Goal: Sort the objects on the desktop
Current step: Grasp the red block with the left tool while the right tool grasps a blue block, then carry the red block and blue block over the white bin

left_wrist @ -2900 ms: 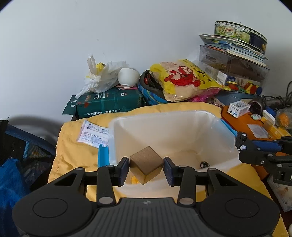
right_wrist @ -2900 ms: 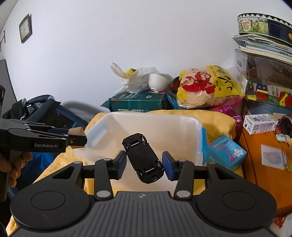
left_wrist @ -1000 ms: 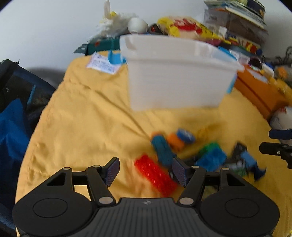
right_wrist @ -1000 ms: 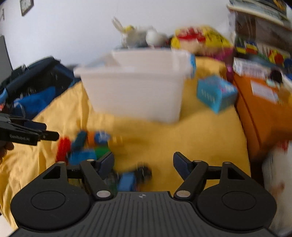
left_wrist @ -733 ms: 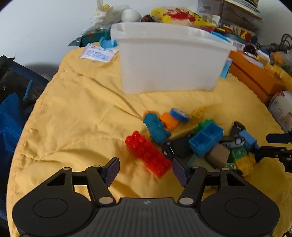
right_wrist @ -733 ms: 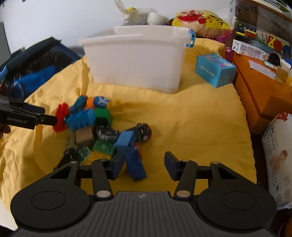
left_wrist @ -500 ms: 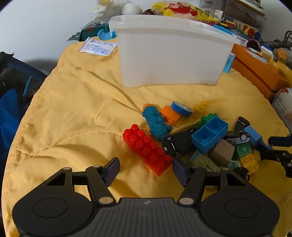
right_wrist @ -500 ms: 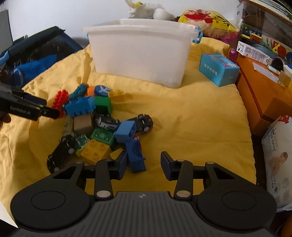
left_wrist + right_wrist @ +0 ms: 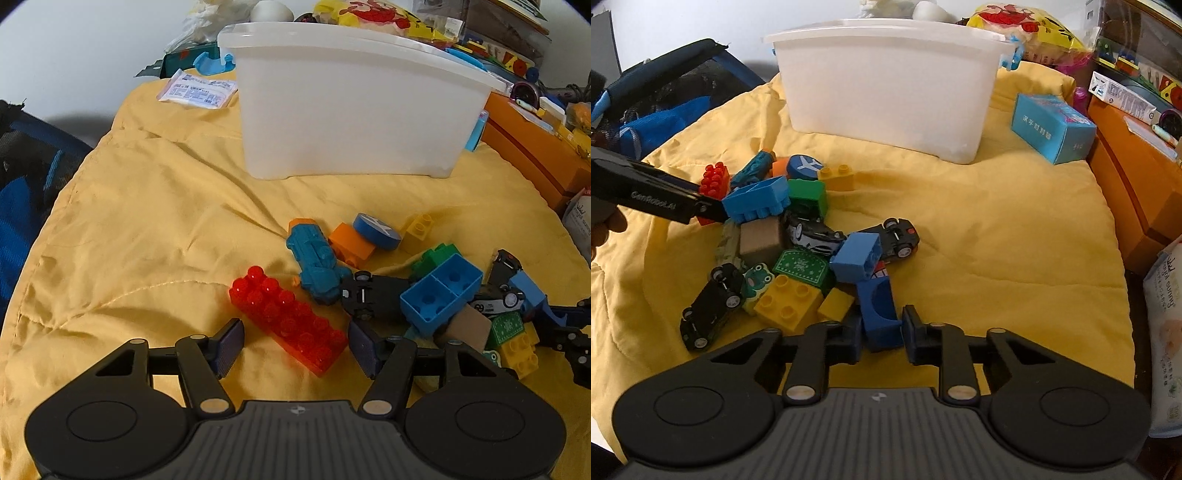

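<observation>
Right tongs [image 9: 881,338] closing – blue block [image 9: 879,314] between

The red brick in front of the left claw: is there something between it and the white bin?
Nothing visible blocks it. The red brick lies between the closing fingers of the left claw, not yet pressed. The teal toy car lies just beyond it, but bare yellow cloth leads to the white bin.

Your red brick [image 9: 290,320] lies flat, angled 10-to-4, at the toy pile's [image 9: 798,236] 9 o'clock edge. Blue arch block [image 9: 880,314] lies at its 6 o'clock. White bin [image 9: 886,85] stands upright at 12.
</observation>
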The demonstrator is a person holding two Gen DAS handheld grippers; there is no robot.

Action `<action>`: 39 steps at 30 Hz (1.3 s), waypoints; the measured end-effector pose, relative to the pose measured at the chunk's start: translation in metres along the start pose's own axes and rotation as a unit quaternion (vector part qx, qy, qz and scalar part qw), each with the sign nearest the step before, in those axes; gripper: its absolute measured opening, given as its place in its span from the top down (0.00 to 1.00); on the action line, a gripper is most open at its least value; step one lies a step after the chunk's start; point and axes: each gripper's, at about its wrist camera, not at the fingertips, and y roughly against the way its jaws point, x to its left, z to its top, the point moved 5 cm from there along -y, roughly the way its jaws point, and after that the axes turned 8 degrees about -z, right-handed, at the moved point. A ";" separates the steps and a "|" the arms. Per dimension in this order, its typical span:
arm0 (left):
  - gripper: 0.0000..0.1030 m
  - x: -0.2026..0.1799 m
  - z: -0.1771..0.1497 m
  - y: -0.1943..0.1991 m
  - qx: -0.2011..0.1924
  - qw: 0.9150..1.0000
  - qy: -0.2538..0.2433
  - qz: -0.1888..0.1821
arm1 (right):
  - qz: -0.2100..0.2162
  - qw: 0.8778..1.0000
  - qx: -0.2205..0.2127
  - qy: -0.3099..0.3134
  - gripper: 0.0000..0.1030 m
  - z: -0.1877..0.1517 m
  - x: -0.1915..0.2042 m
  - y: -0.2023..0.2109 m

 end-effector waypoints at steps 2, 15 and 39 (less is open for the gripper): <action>0.46 0.002 0.000 0.000 -0.002 1.000 -0.005 -0.003 | 0.002 1.000 -0.001 -0.001 0.77 -0.001 -0.001 0.001; 0.67 0.007 -0.006 0.007 -0.007 1.000 -0.021 -0.004 | 0.014 1.000 -0.001 -0.026 0.78 -0.003 -0.005 0.008; 0.74 0.005 0.017 0.044 -0.062 0.998 -0.017 -0.007 | 0.018 0.998 -0.028 -0.053 0.78 0.016 -0.010 0.026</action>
